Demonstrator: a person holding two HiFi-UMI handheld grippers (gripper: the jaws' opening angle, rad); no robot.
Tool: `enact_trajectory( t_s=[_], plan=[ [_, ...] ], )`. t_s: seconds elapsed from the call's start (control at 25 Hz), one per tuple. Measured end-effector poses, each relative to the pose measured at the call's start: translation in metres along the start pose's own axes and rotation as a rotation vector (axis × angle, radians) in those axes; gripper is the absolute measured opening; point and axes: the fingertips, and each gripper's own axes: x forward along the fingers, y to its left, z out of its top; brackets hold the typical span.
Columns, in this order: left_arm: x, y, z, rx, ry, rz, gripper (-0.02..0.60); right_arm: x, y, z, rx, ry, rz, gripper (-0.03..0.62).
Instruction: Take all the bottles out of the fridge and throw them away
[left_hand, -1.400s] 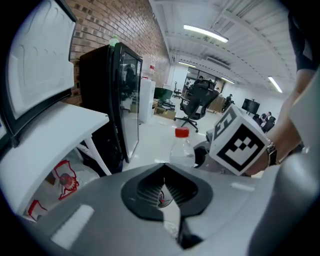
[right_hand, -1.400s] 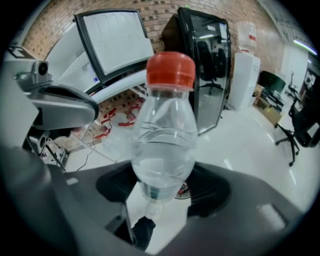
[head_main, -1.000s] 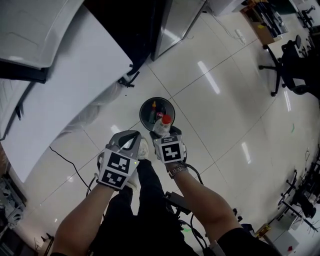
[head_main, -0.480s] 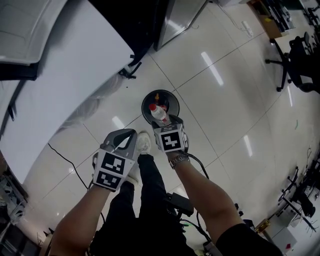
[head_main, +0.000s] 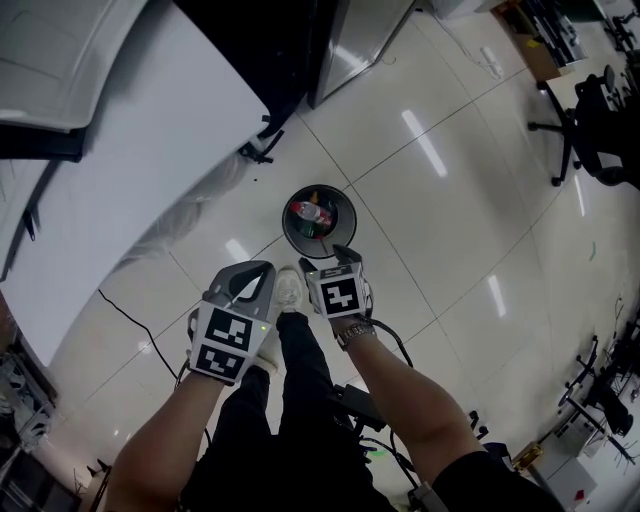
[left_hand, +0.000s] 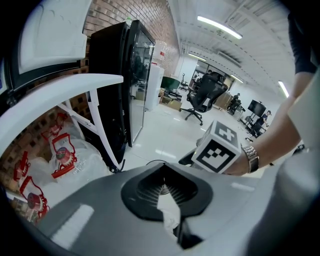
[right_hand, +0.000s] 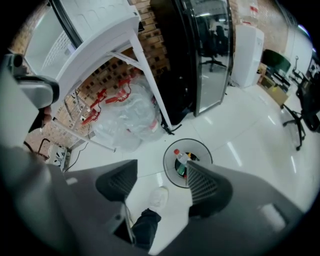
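black fridge beyond; bin on floor by the feet; bottle lies inside bin; right tongs wide open, empty, above bin; left tongs closed on nothing; drop looks done; next, go to fridge for another bottle

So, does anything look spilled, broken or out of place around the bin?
Nothing stands out. The bin stands upright on the floor, the bottle lies inside it, and no spill shows around it. The right claw hangs open near it, empty.
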Motion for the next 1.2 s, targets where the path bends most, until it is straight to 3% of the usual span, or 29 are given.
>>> enact_trajectory(
  t_s=[0.64,0.92,1.2],
  plan=[
    [-0.036,-0.013,0.022,0.001,-0.059,0.057,0.003,-0.067,0.033,0.030,-0.078,-0.107,0.049,0.308],
    [-0.077,-0.002,0.053,-0.002,-0.135,0.137,0.003,-0.116,0.055,0.079,-0.153,-0.223,0.074,0.308],
    [-0.136,0.019,0.075,-0.045,-0.245,0.251,0.003,-0.176,0.110,0.136,-0.281,-0.346,0.139,0.308]
  ],
)
